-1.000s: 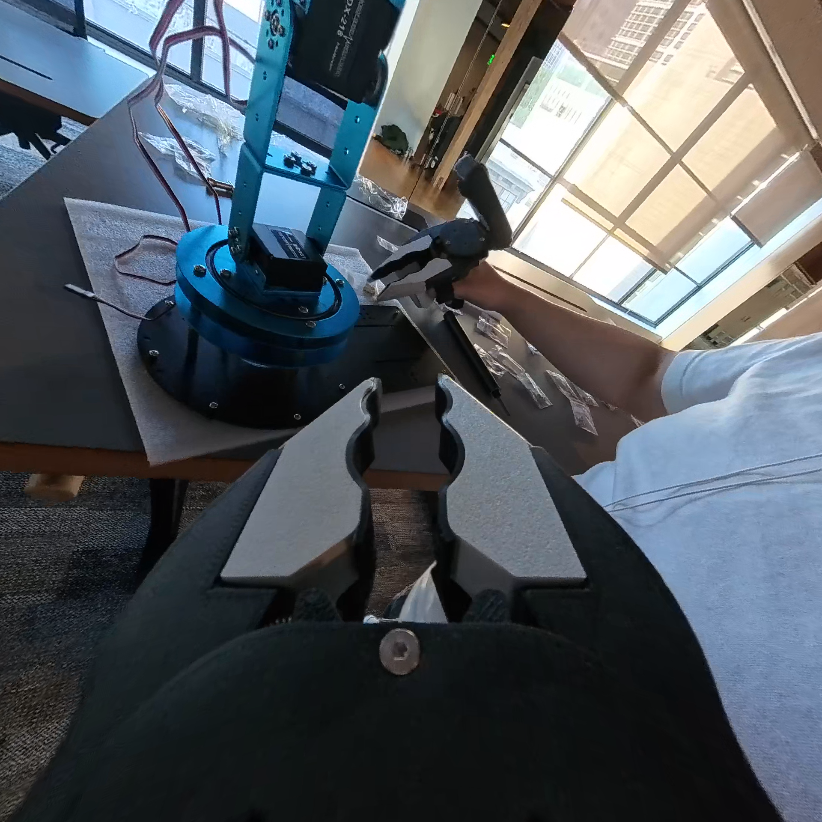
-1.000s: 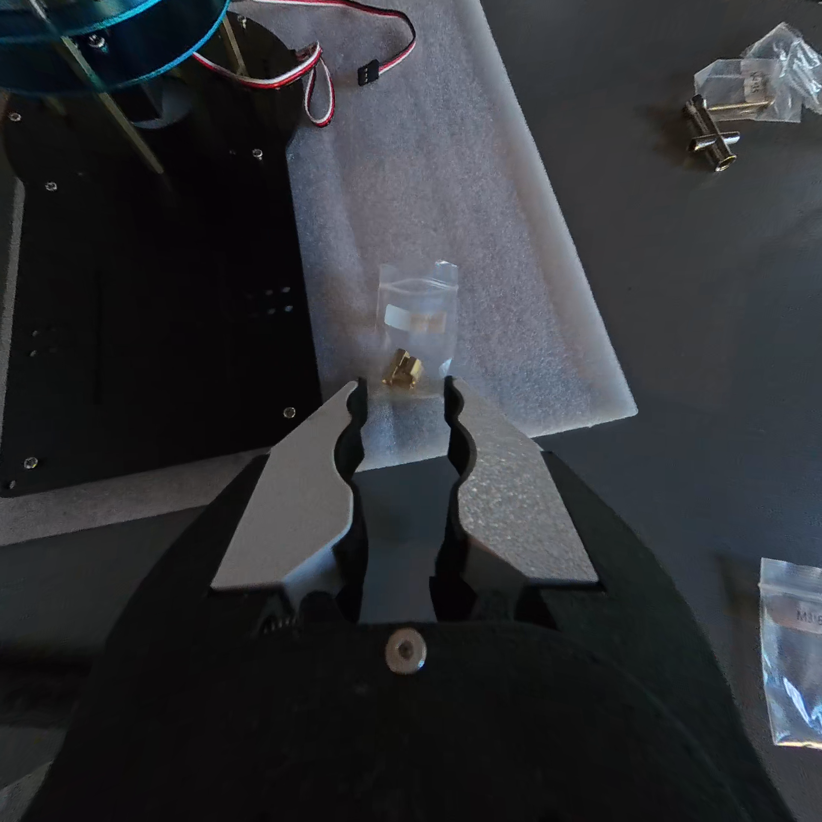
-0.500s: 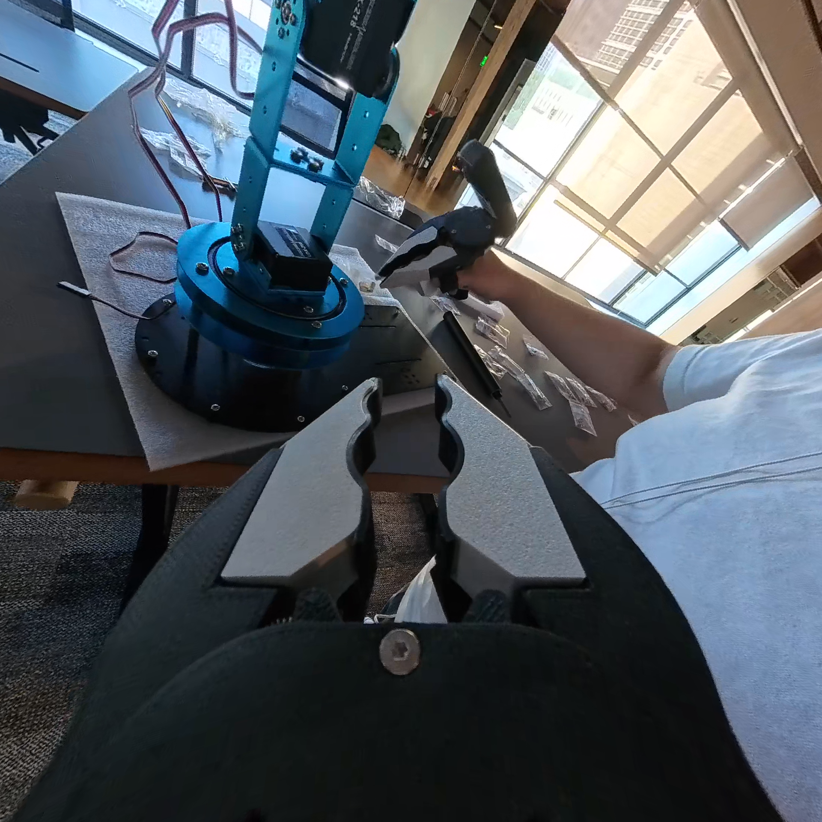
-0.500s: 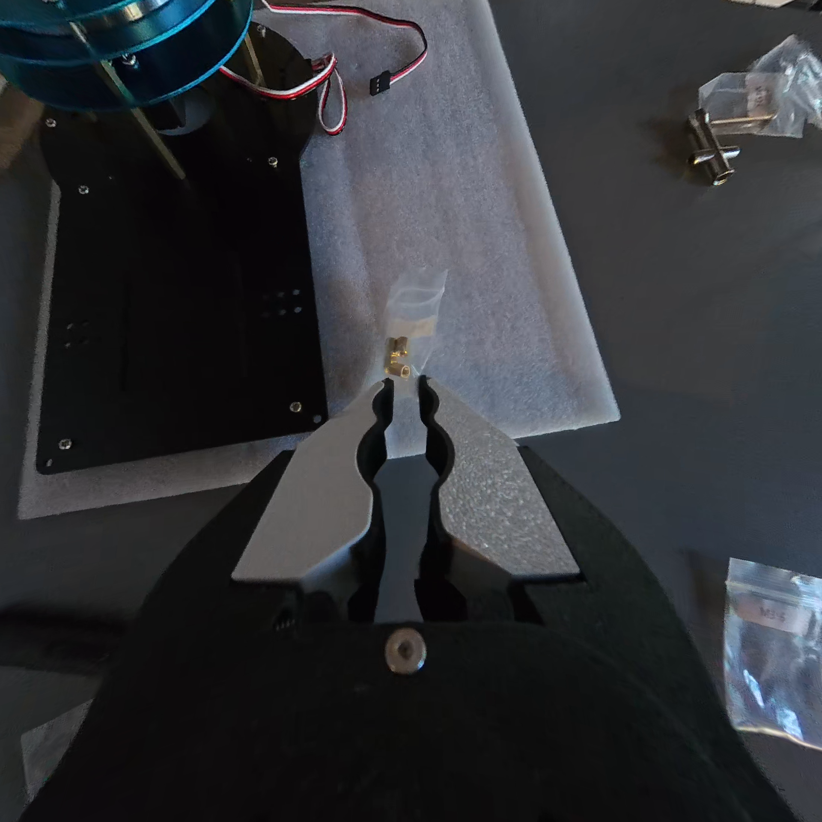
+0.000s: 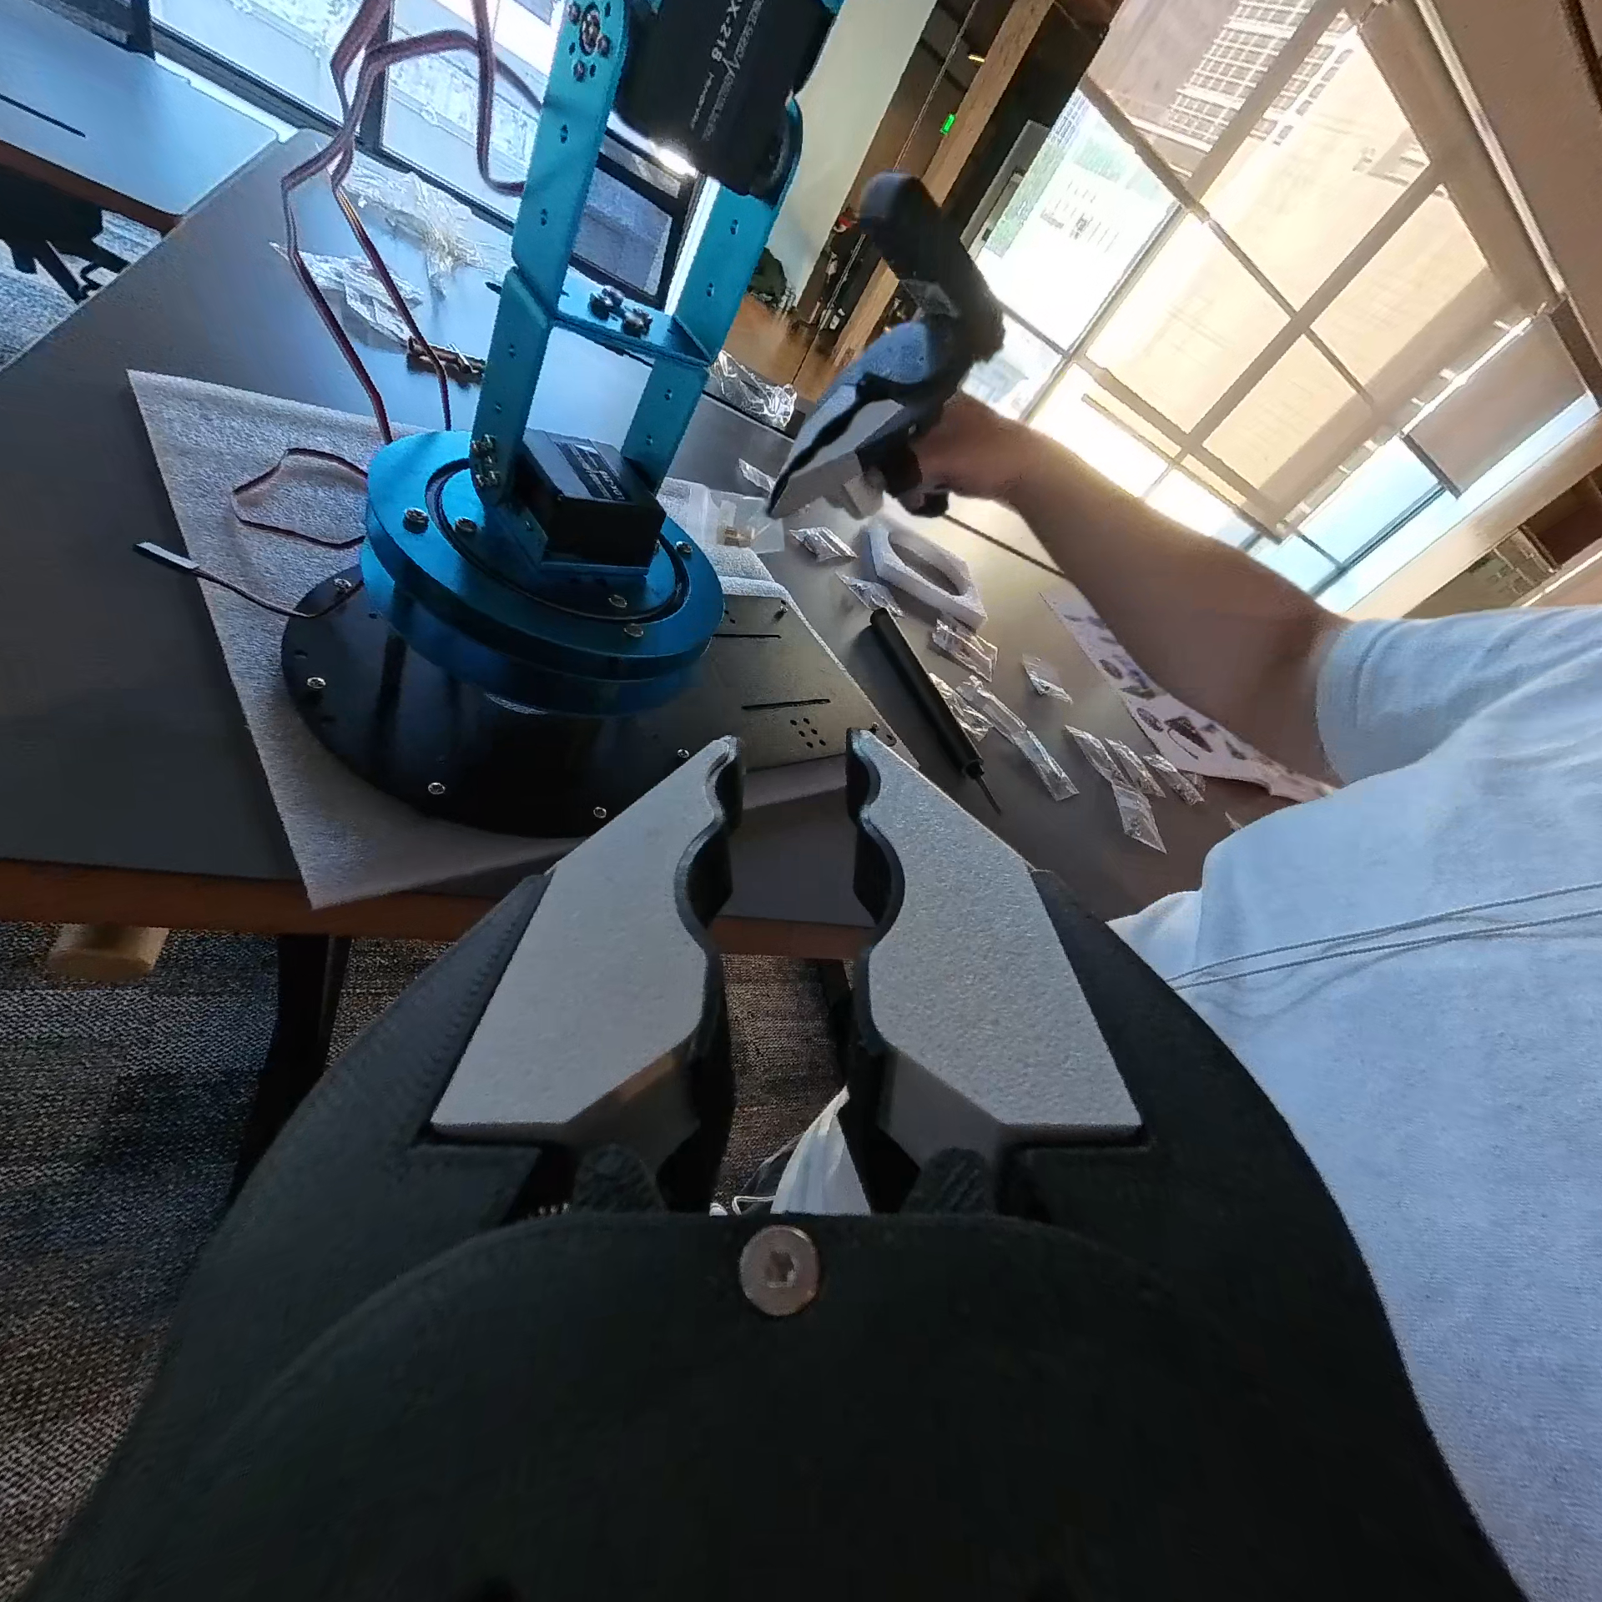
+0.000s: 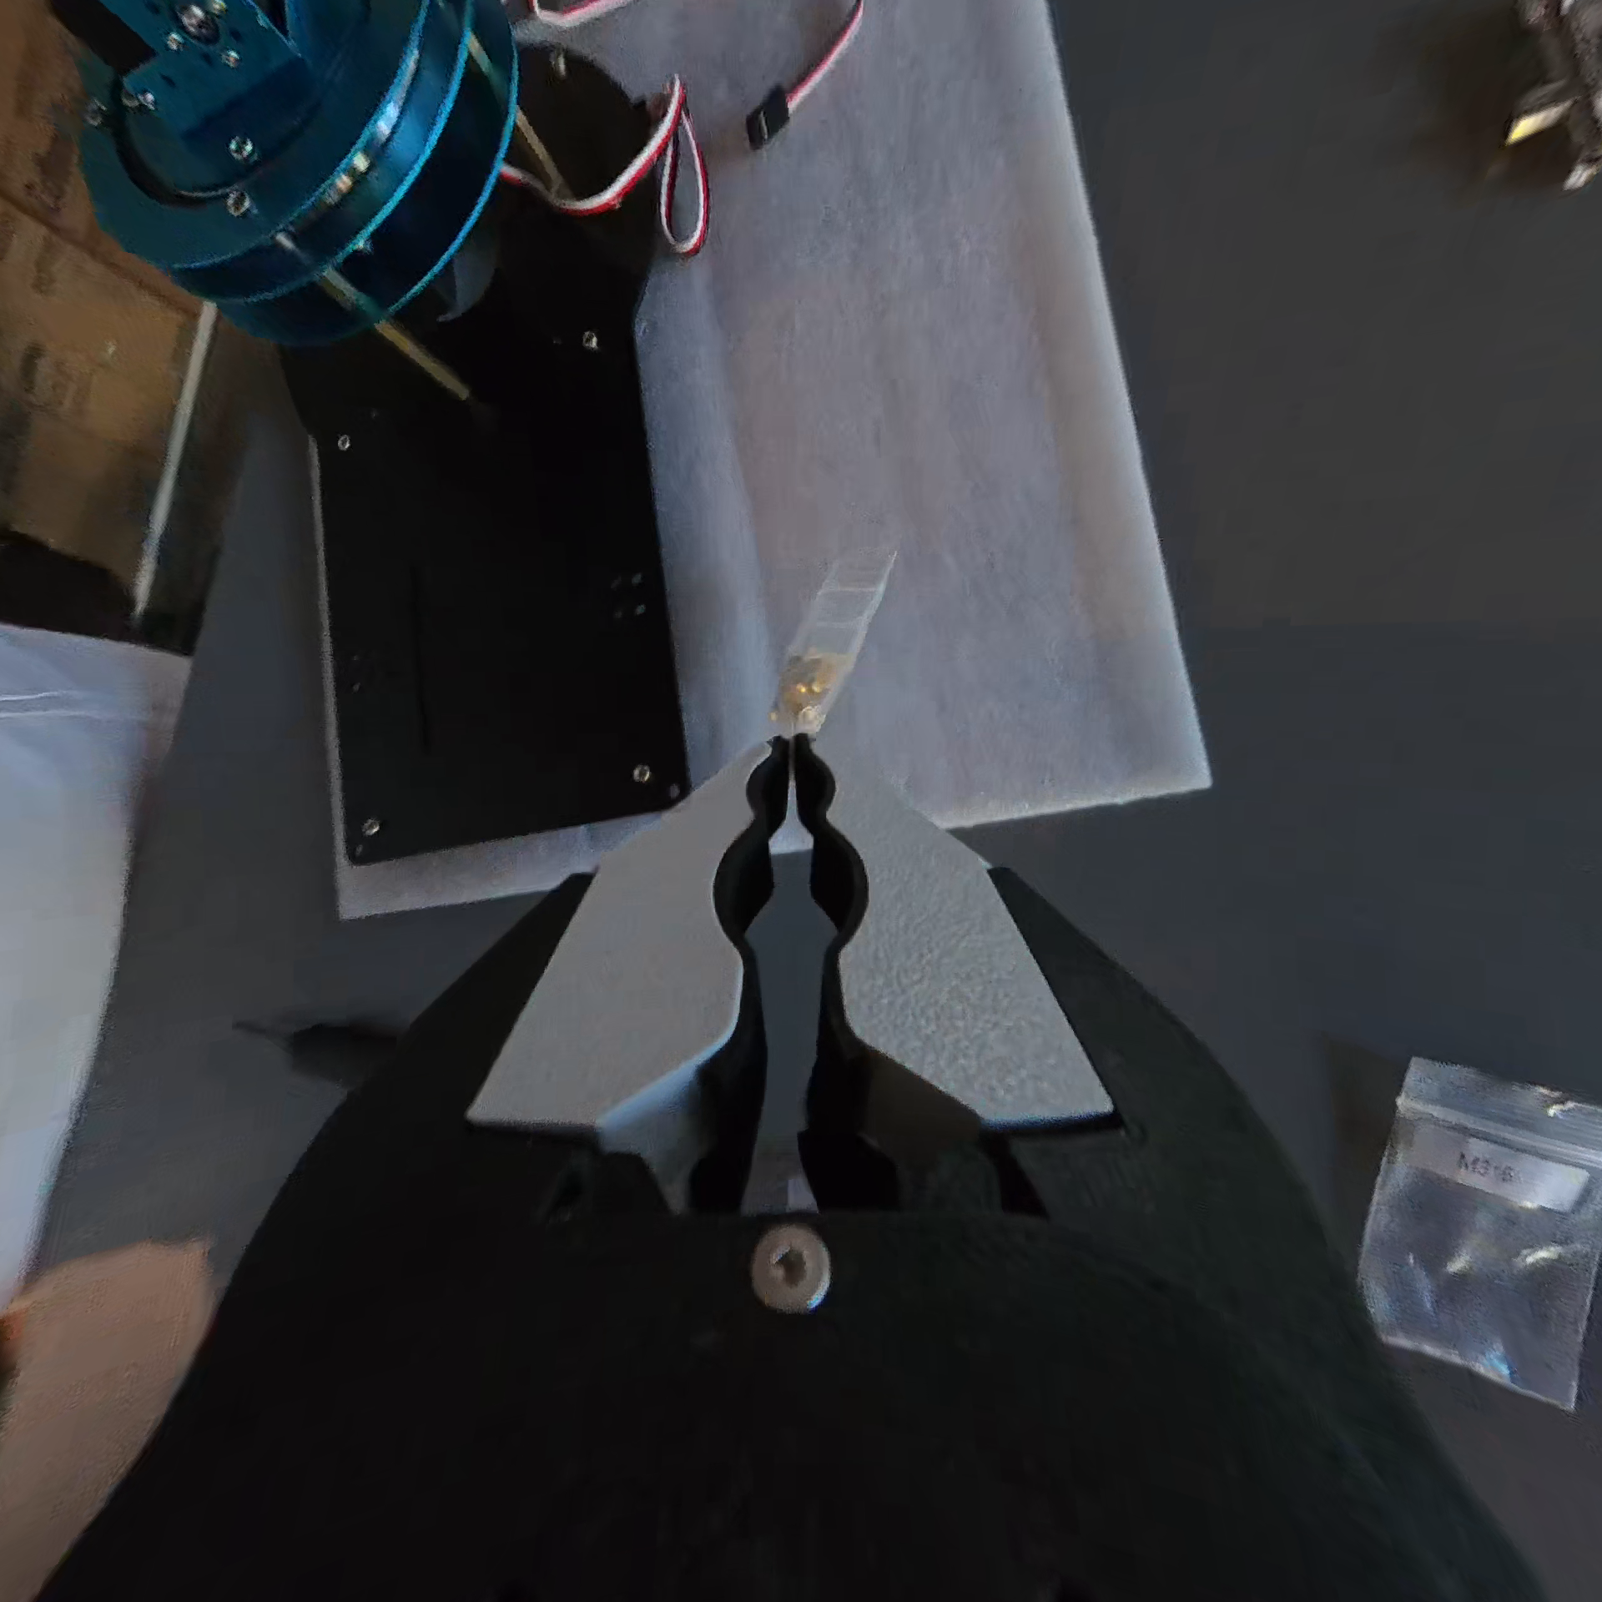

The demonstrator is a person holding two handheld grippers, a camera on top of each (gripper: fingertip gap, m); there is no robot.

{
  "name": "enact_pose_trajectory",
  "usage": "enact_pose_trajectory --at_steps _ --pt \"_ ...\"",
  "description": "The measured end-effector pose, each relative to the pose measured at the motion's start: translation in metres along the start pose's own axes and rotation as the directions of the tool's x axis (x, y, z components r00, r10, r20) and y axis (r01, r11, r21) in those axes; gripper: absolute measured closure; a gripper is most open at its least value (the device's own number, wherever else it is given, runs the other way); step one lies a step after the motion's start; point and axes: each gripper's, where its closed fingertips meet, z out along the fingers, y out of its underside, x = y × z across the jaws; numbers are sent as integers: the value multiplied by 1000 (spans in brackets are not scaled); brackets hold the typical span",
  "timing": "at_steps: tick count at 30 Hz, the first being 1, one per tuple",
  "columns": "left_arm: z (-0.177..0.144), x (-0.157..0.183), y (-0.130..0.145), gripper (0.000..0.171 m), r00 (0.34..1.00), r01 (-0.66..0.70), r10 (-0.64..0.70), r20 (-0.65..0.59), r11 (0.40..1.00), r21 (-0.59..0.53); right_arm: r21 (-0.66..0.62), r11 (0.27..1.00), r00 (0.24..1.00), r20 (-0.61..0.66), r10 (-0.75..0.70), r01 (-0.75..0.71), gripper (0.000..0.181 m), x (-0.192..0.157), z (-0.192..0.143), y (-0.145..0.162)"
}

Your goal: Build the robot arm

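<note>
My right gripper (image 6: 791, 739) is shut on the edge of a small clear bag with brass parts (image 6: 823, 659) and holds it lifted above the white foam sheet (image 6: 910, 433). In the left wrist view that gripper (image 5: 784, 503) hangs over the table beside the blue robot arm kit (image 5: 537, 555), with the bag (image 5: 750, 533) at its tip. My left gripper (image 5: 791, 754) is open and empty, held off the near edge of the dark table (image 5: 130, 693). The kit's black base plate (image 6: 485, 607) lies on the foam.
Several small clear parts bags (image 5: 1040, 745), a black screwdriver (image 5: 932, 706) and a white foam piece (image 5: 923, 572) lie on the table's right side. Another bag (image 6: 1474, 1231) lies near my right gripper. Red-white servo wires (image 6: 685, 173) trail over the foam. A person's arm (image 5: 1170, 598) reaches in. There is about 35 cm between the tips of the two grippers.
My right gripper closed on the small bag of brass parts and lifted it off the foam sheet. My left gripper stayed open and rose slightly.
</note>
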Motion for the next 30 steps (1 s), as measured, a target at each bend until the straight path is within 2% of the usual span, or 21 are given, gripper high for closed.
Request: enact_pose_trajectory --at_steps 4,6,12,15,18,20,22,24,30 --pt "1 0 1 151 1000 5 -5 -9 1000 3 -203 962 966 148 214 -182 181 -4 -5 10" --pt "1 0 3 151 1000 7 -7 -11 1000 5 -252 937 936 195 293 -241 181 -4 -4 10" --pt "-1 -5 7 151 1000 27 -27 -9 1000 12 -339 892 865 297 404 -300 181 -8 -4 4" --pt "-2 -6 7 151 1000 29 -29 -6 999 19 -344 892 848 336 410 -294 181 -12 -5 -4" --pt "-2 -8 7 151 999 32 -32 -6 999 24 -327 898 867 305 394 -293 181 -4 -3 -11" --pt "-2 -9 7 151 999 34 -33 -9 999 25 -341 894 846 345 406 -290 181 -10 -6 -16" --pt "-1 -10 7 151 999 35 -35 -12 999 25 -362 890 881 276 385 -276 181 -1 -3 -11" --pt "0 -10 7 151 999 36 -36 -14 999 23 -383 881 865 300 403 -277 181 -5 -5 -12" --pt "0 -12 8 151 999 43 -43 -18 999 22 -440 866 881 280 382 -236 181 -6 -8 -6"
